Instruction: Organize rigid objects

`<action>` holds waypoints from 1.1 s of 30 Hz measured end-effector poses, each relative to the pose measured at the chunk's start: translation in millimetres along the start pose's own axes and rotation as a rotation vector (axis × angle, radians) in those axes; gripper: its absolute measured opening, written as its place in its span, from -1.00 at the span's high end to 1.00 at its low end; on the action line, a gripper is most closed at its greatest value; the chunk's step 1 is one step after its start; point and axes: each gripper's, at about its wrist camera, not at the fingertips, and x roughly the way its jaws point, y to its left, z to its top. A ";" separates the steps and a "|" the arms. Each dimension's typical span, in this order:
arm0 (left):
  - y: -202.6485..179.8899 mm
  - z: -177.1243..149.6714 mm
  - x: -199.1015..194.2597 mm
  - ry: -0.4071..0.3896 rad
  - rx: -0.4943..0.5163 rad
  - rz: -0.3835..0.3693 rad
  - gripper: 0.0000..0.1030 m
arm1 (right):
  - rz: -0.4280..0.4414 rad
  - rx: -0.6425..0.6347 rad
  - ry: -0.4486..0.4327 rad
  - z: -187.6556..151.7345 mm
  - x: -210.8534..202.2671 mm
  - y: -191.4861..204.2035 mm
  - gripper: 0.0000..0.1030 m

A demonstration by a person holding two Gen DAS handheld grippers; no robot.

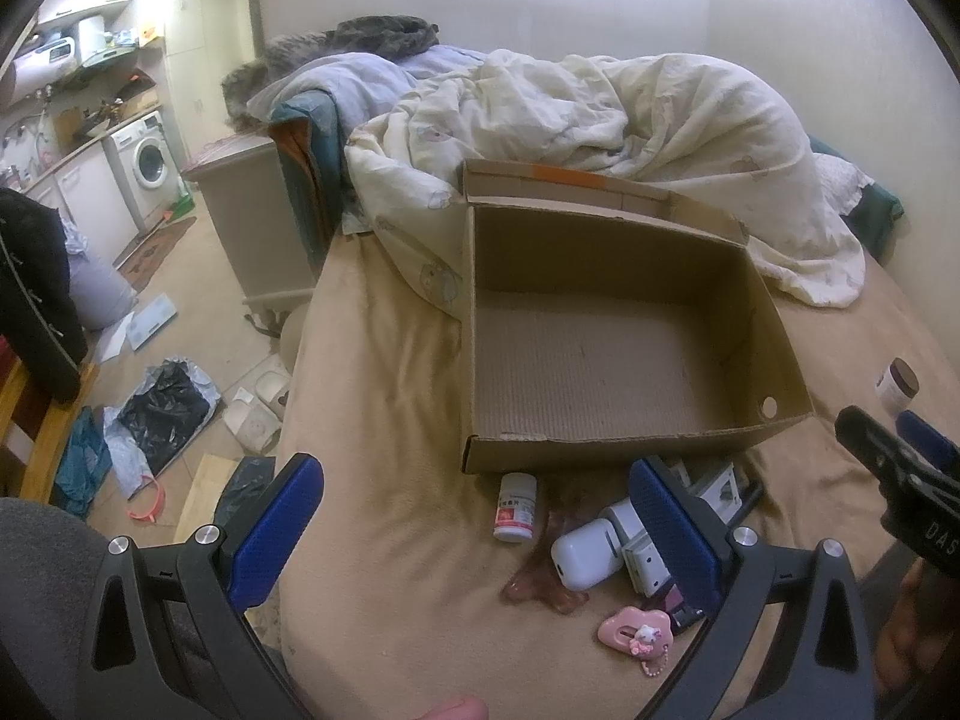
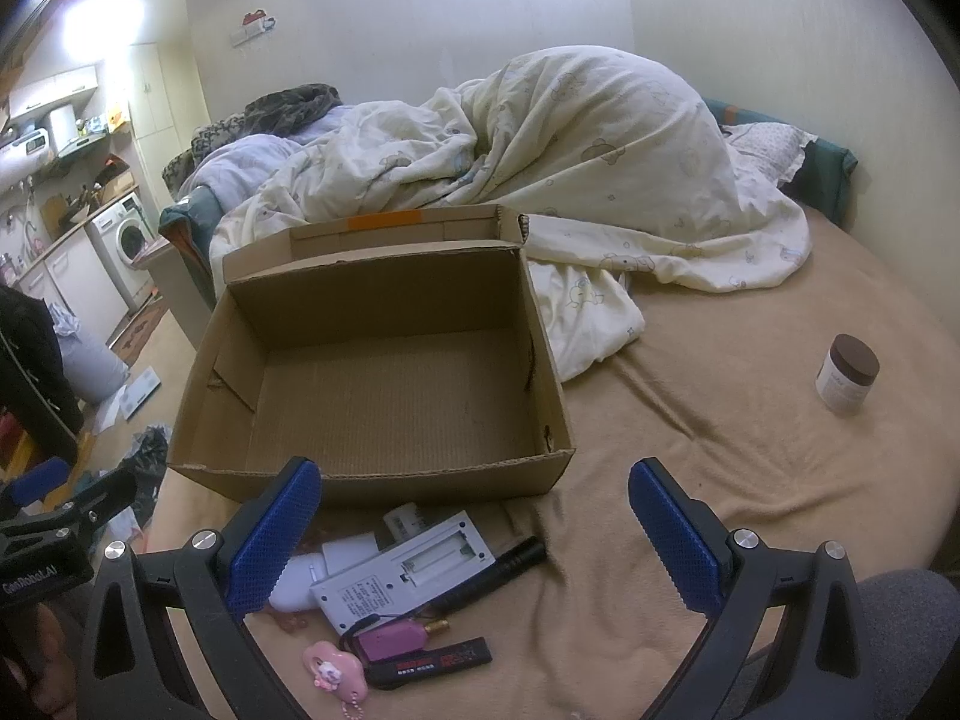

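An empty open cardboard box (image 1: 774, 324) (image 2: 552, 396) sits on the tan bed sheet. In front of it lie small items: a white pill bottle (image 1: 516, 507), a white case (image 1: 585, 552) (image 2: 294, 588), a white device with an open battery bay (image 2: 402, 576), a black pen (image 2: 510, 567), a pink cloud charm (image 1: 633, 636) (image 2: 336, 675), a pink gadget (image 2: 390, 642) and a black bar (image 2: 432, 663). A brown-lidded jar (image 2: 847, 373) (image 1: 897, 387) stands to the right. My left gripper (image 1: 474, 534) and right gripper (image 2: 474, 534) are open and empty above the pile.
A rumpled cream duvet (image 2: 576, 180) fills the bed behind the box. The bed's left edge drops to a cluttered floor with bags and papers (image 1: 162, 408). A washing machine (image 1: 147, 159) stands far left.
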 end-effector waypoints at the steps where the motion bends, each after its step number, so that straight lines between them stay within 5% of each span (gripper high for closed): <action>1: 0.0 0.0 -0.7 0.000 0.001 -0.001 -0.97 | 0.000 0.000 0.000 0.0 0.0 0.1 -1.00; 33: 5.4 1.7 2.3 0.020 -0.026 0.001 -0.97 | -0.002 -0.001 0.002 -1.5 3.7 3.2 -1.00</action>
